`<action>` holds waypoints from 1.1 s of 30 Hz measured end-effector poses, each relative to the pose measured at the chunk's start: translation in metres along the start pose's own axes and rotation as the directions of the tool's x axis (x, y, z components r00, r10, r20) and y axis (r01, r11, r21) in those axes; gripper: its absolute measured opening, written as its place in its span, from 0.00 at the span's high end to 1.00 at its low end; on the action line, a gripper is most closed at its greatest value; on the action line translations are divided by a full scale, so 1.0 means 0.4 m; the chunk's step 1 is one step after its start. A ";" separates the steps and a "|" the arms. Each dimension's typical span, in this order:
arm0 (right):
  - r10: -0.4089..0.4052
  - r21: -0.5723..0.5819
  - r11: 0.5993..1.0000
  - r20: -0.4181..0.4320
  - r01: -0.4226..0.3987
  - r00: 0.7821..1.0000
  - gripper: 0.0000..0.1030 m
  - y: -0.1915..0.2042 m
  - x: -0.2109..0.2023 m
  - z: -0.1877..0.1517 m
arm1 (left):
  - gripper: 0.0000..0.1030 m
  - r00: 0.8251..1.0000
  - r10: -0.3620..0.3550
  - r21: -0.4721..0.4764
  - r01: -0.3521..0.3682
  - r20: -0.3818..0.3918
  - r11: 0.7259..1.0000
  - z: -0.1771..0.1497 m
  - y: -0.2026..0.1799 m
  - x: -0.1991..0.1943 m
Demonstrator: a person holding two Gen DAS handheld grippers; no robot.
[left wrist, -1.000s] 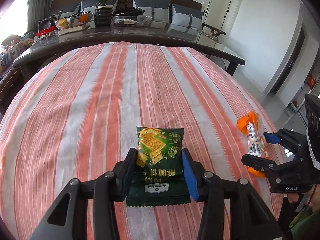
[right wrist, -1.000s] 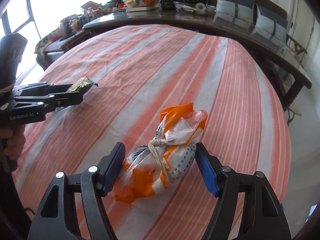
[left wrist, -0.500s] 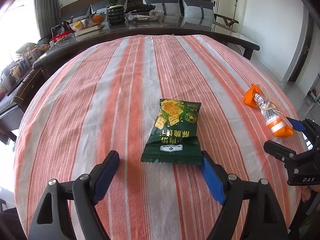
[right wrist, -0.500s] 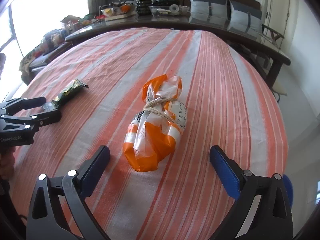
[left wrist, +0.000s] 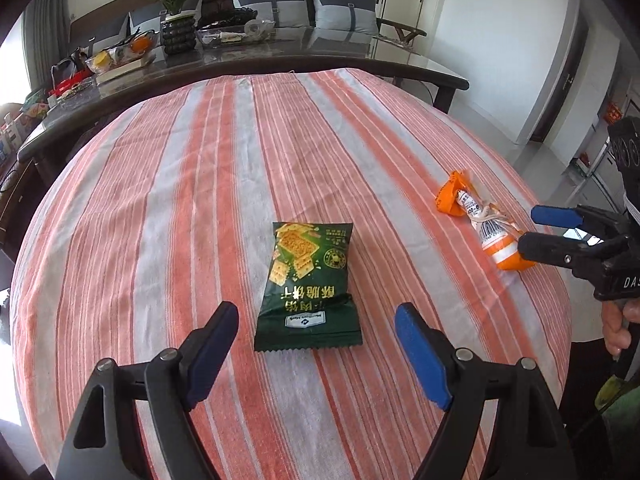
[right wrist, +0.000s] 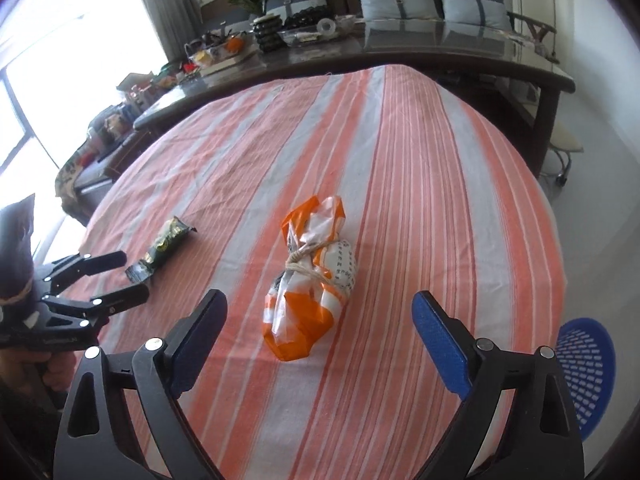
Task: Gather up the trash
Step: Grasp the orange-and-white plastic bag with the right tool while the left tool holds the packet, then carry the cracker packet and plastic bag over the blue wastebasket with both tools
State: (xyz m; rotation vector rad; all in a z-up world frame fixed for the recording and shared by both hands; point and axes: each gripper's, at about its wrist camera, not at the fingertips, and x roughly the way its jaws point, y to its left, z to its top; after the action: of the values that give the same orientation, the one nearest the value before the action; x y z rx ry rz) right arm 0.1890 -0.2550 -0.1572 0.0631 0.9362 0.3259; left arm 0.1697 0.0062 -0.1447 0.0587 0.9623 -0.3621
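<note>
A green cracker packet (left wrist: 308, 280) lies flat on the striped tablecloth (left wrist: 200, 200). My left gripper (left wrist: 316, 312) hovers just short of it, open, the packet's near end between the blue pads without touching them. An orange-and-white plastic bag (right wrist: 308, 280) tied with string lies in front of my right gripper (right wrist: 320, 300). Its jaws stand wide and are closing, with the bag between them and clear of both pads. In the left wrist view the bag (left wrist: 488, 228) and right gripper (left wrist: 530, 230) show at the right; in the right wrist view the packet (right wrist: 164, 246) and left gripper (right wrist: 132, 275) at the left.
A blue perforated basket (right wrist: 584, 368) sits low beyond the table's right edge. Behind the cloth runs a dark glossy table (left wrist: 280, 56) crowded with a potted plant (left wrist: 176, 20), trays and small items. A sofa with grey cushions lines the far wall.
Both grippers opened wide and drew back from their items. The packet, earlier pinched between the left pads, and the bag, earlier close between the right pads, now lie free on the cloth.
</note>
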 end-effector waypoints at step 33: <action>-0.062 0.153 0.986 -0.046 0.069 0.997 0.52 -0.210 -0.144 0.008 | 0.63 0.970 -0.243 0.118 0.240 0.013 0.964 0.111 -0.362 -0.022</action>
State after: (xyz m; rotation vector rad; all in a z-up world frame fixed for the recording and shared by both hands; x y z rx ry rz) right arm 0.1807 -0.3518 -0.1265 0.1683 1.0015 0.1939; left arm 0.1531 -0.1365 -0.0960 0.0412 0.9229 -0.6427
